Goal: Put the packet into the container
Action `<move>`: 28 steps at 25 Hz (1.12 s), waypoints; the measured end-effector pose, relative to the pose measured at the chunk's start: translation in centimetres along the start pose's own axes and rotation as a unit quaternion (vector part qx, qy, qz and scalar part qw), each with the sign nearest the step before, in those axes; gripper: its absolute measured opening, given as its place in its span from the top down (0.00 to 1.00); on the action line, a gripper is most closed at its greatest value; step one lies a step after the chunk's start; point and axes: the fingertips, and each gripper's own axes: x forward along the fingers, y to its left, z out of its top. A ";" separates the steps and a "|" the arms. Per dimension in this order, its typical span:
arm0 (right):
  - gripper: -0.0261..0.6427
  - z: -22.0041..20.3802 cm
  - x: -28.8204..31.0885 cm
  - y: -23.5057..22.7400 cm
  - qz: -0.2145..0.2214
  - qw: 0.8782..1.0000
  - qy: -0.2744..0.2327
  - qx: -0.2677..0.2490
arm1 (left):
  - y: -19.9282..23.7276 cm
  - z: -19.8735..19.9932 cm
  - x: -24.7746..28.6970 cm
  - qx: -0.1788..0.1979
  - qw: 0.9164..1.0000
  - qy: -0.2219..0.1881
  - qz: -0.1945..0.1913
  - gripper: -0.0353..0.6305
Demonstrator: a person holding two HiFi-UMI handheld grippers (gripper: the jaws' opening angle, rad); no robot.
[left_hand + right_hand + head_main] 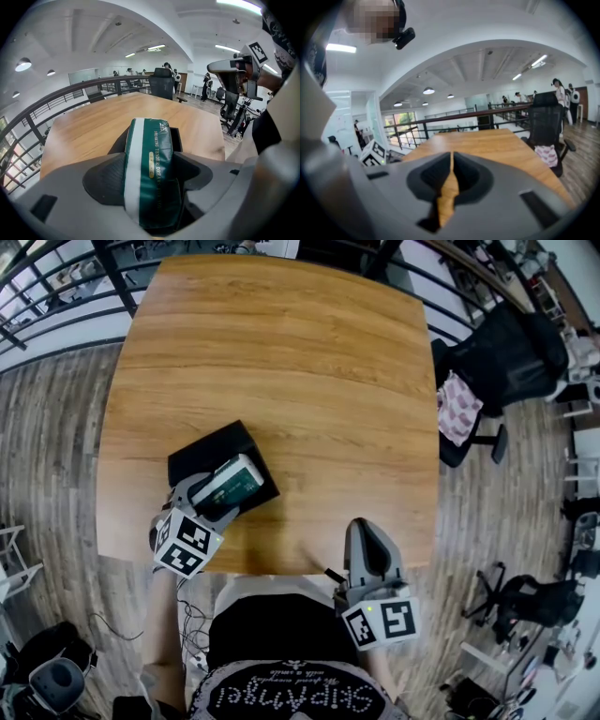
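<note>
- Left gripper (pixel 223 491), grey, two-jaw, with a marker cube: over the front-left part of the table. In the left gripper view its jaws are clamped on the two long sides of the dark green glossy packet with a white stripe (pixel 151 159).
- Packet: lies lengthwise along the jaws, with its far end out over the black rectangular container (pixel 200 457). Cannot tell whether it touches the container's floor.
- Container: sits on the light brown wooden table (pixel 300 362), front-left area, set at an angle to the table's edge. Its dark walls show on both sides of the packet in the left gripper view.
- Right gripper (pixel 364 532), grey, same build: at the table's front edge, well apart from the container. Jaws together but for a thin slit, bare wood visible through it. Nothing held.
- Black office chair (pixel 506 352): off the table's right side, with a pink patterned cloth (pixel 458 407) on it.
</note>
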 end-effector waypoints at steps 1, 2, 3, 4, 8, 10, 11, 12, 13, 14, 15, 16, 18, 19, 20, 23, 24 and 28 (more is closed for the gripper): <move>0.90 0.0 0.0 0.0 0.000 1.000 0.000 0.000 | 0.0 -0.2 0.3 0.000 1.000 0.009 -0.002 0.43; 0.90 0.0 0.0 0.0 0.000 1.000 0.000 0.000 | 0.0 -0.3 0.6 -0.003 1.000 0.015 -0.003 0.43; 0.90 0.0 0.0 0.0 -0.001 1.000 0.001 0.000 | 0.0 -0.4 0.9 -0.006 1.000 0.020 -0.004 0.43; 0.90 0.0 0.0 -0.1 -0.001 1.000 0.001 0.000 | 0.0 -0.5 1.2 -0.008 1.000 0.025 -0.005 0.43; 0.90 0.0 0.0 0.0 -0.001 1.000 0.002 0.001 | 0.2 -0.6 1.7 -0.011 0.999 0.046 -0.004 0.43; 0.90 0.0 0.0 0.1 0.000 1.000 0.002 0.001 | 0.2 -0.8 1.9 -0.014 0.998 0.056 -0.004 0.43; 0.90 0.0 0.0 0.1 0.001 1.000 0.002 0.000 | 0.2 -0.8 2.0 -0.015 0.998 0.061 -0.005 0.43; 0.90 0.0 -0.1 0.1 0.001 1.000 0.001 0.001 | 0.1 -0.8 2.2 -0.015 0.998 0.065 -0.006 0.43; 0.90 0.1 -0.1 0.0 0.000 1.000 0.000 0.001 | 0.1 -0.7 2.4 -0.015 0.997 0.069 -0.007 0.43; 0.90 0.1 -0.1 -0.1 -0.001 1.000 0.000 0.001 | 0.1 -0.7 2.6 -0.014 0.997 0.073 -0.008 0.43; 0.90 0.1 -0.1 -0.3 -0.002 1.000 -0.001 0.001 | 0.1 -0.7 2.9 -0.012 0.997 0.077 -0.009 0.43; 0.90 0.1 -0.1 -0.4 -0.004 1.000 -0.001 0.002 | 0.1 -0.7 3.1 -0.010 0.997 0.080 -0.010 0.43; 0.90 0.1 -0.1 -0.5 -0.006 1.000 -0.001 0.002 | 0.2 -0.8 3.4 -0.008 0.996 0.086 -0.010 0.43; 0.90 0.1 -0.1 -0.5 -0.006 1.000 -0.001 0.002 | 0.2 -0.8 3.4 -0.008 0.996 0.089 -0.011 0.43; 0.90 0.1 -0.1 -0.5 -0.006 1.000 -0.001 0.002 | 0.2 -0.8 3.4 -0.010 0.996 0.090 -0.013 0.43; 0.90 0.0 -0.1 -0.3 -0.003 1.000 -0.001 0.003 | 0.1 -0.9 3.4 -0.014 0.995 0.094 -0.018 0.43; 0.90 -0.1 -0.1 -0.2 -0.002 1.000 -0.001 0.002 | 0.1 -0.9 3.5 -0.015 0.995 0.095 -0.019 0.43; 0.90 -0.2 0.0 0.3 0.006 1.000 -0.001 0.002 | 0.0 -1.0 3.6 -0.013 0.995 0.096 -0.017 0.43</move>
